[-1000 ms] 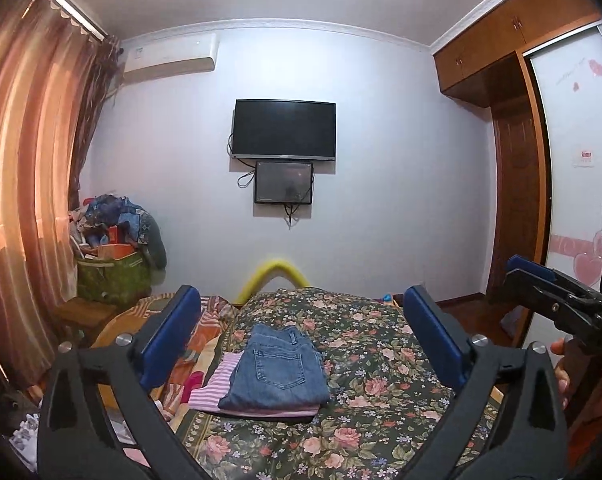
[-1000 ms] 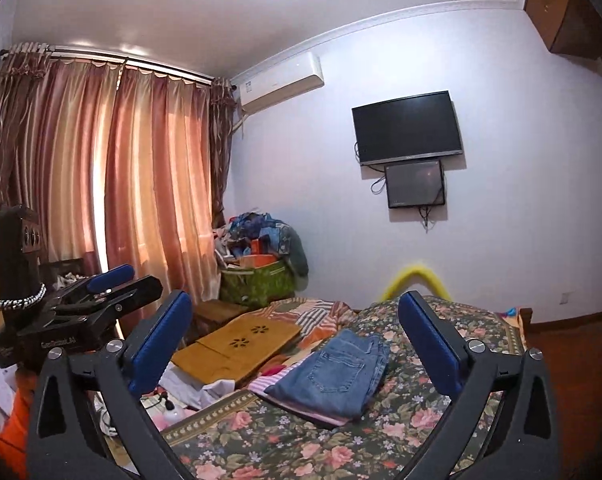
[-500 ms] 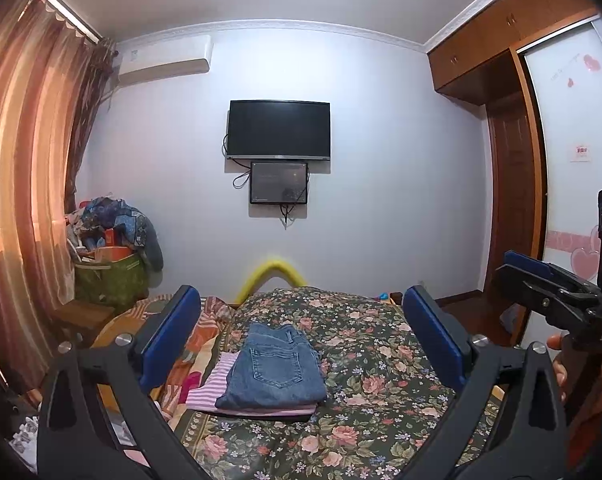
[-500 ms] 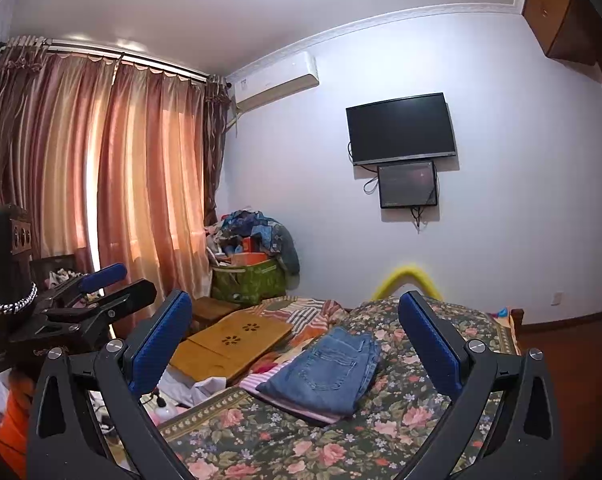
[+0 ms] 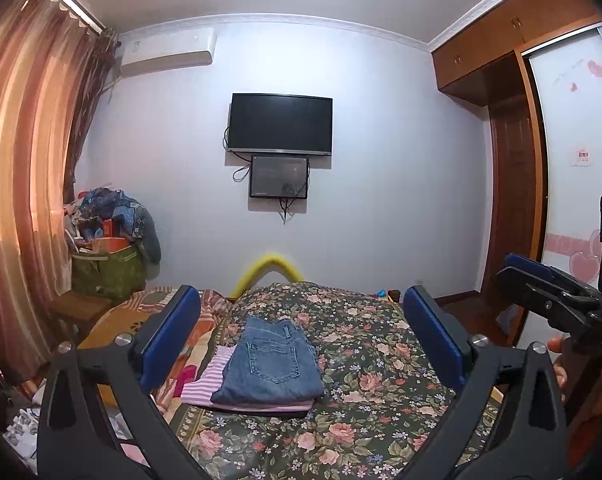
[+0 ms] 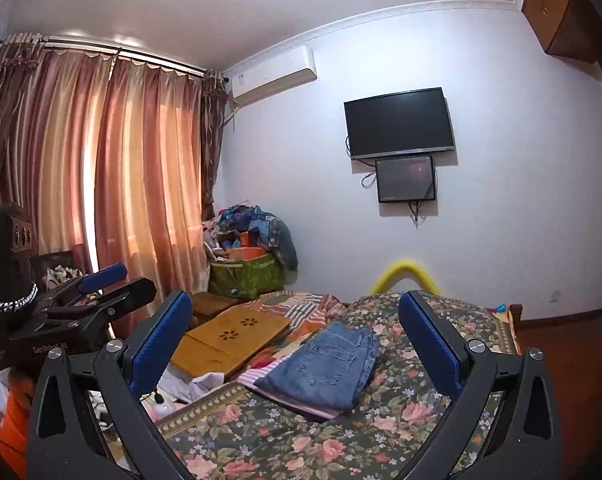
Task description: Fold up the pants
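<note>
Between my left gripper (image 5: 301,344) and right gripper (image 6: 297,344), both spread wide and empty, the jeans (image 5: 271,364) lie folded on a striped garment (image 5: 207,378) atop the floral bedspread (image 5: 381,360); I judge the denim heavy and stiffish, best pinched at the thick folded edge

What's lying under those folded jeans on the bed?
Under the folded jeans a pink-striped garment sticks out at the left and front, lying on the floral bedspread. Its covered part cannot be seen.

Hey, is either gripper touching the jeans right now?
Apart. Both wrist views show the open left gripper and right gripper held well back from the folded jeans on the bed.
</note>
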The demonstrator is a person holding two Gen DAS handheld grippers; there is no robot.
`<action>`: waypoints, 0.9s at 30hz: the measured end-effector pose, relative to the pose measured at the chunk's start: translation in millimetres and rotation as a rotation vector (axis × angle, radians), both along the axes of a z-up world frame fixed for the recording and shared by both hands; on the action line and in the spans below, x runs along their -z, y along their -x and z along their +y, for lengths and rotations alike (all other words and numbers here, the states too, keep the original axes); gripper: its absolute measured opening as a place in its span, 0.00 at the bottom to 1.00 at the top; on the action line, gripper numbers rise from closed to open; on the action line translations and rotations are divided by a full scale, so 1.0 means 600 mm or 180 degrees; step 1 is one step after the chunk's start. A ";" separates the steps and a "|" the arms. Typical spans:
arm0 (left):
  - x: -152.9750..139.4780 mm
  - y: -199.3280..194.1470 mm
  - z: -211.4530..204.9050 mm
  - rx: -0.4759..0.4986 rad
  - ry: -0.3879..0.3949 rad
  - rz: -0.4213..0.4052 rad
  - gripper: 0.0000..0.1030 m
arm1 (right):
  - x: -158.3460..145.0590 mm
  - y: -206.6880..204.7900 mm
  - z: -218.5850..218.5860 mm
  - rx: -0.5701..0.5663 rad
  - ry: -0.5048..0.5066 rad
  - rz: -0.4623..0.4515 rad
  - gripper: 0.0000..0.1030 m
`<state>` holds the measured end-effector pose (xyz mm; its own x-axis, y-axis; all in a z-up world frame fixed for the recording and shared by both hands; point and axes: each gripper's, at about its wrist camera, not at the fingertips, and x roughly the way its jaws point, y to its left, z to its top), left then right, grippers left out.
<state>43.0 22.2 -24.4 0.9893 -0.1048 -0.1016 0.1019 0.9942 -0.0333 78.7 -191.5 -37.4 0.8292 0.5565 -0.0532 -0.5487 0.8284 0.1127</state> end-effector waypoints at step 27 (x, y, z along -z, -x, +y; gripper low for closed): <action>0.008 -0.019 -0.005 0.0151 -0.0020 0.0132 1.00 | 0.000 -0.007 -0.006 0.0051 0.0019 0.0097 1.00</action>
<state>54.2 19.1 -29.4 0.9782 -0.1506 -0.1433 0.1475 0.9885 -0.0322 83.2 -195.3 -37.6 0.8359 0.5427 -0.0820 -0.5318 0.8377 0.1241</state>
